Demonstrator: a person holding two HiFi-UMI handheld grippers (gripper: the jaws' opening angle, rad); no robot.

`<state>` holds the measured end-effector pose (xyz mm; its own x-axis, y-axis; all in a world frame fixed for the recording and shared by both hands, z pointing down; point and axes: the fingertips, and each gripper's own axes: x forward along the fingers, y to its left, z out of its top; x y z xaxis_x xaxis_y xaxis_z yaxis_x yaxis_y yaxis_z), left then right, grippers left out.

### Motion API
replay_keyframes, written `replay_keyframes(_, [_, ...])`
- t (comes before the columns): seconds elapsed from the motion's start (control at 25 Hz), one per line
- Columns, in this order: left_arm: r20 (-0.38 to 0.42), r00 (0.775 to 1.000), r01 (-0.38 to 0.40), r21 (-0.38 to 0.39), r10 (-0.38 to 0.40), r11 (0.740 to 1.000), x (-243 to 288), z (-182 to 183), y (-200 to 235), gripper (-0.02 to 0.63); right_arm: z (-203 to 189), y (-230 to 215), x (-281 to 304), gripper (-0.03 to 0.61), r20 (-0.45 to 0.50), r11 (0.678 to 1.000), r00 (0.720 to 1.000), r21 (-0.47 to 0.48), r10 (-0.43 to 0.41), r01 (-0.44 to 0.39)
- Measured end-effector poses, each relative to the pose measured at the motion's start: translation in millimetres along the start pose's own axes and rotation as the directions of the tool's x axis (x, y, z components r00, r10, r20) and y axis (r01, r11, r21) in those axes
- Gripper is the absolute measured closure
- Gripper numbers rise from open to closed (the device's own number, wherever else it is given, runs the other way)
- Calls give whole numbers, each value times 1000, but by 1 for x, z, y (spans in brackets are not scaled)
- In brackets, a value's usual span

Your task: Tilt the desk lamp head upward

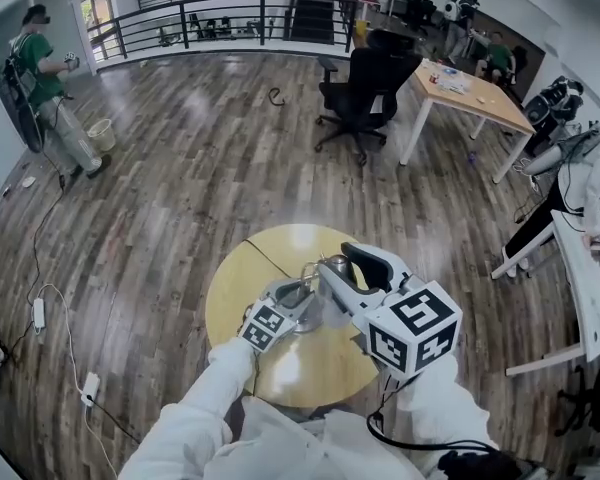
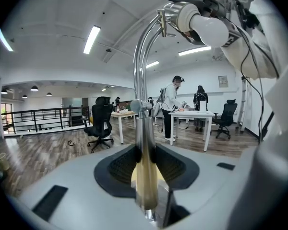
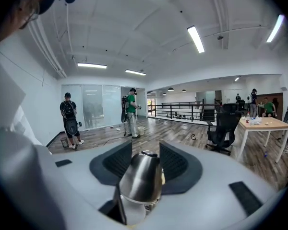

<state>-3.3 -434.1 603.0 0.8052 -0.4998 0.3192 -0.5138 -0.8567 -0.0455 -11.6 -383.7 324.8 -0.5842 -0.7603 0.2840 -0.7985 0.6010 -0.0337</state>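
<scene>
A chrome desk lamp stands on a round yellow table [image 1: 265, 258] right below me. My left gripper [image 1: 302, 296] is shut on the lamp's upright chrome stem [image 2: 145, 166], which runs up between the dark pads [image 2: 116, 169] and arches over to the lamp head [image 2: 201, 22] with its white bulb. My right gripper [image 1: 332, 270] comes in from the right and is shut on that chrome, bell-shaped lamp head [image 3: 140, 178], which fills the gap between its jaws. In the right gripper view the gripper [image 3: 145, 153] looks past the shade. The lamp's base is hidden under the grippers.
A black office chair [image 1: 365, 83] and a wooden desk [image 1: 470, 88] stand beyond the table. A person in green [image 1: 45, 78] is at the far left. Cables and a power strip [image 1: 88, 388] lie on the floor at left, and a white table [image 1: 585, 288] stands at right.
</scene>
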Motion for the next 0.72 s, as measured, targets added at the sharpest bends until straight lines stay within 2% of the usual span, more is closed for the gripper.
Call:
replay_keyframes(0.28, [-22, 1000, -1, -31, 0, 1000, -3, -5, 0, 488, 5, 2, -6, 393, 147, 999, 989, 46, 10, -17])
replay_keyframes(0.48, [-31, 1000, -4, -36, 3, 999, -18, 0, -1, 488, 19, -12, -35, 394, 252, 990, 968, 142, -24, -13])
replay_keyframes(0.6, [4, 999, -52, -85, 52, 995, -42, 12, 6, 488, 9, -37, -56, 394, 267, 977, 958, 207, -102, 46])
replay_keyframes(0.72, [77, 986, -130, -202, 148, 971, -81, 20, 11, 488, -36, -67, -79, 394, 237, 932, 942, 328, -238, 153])
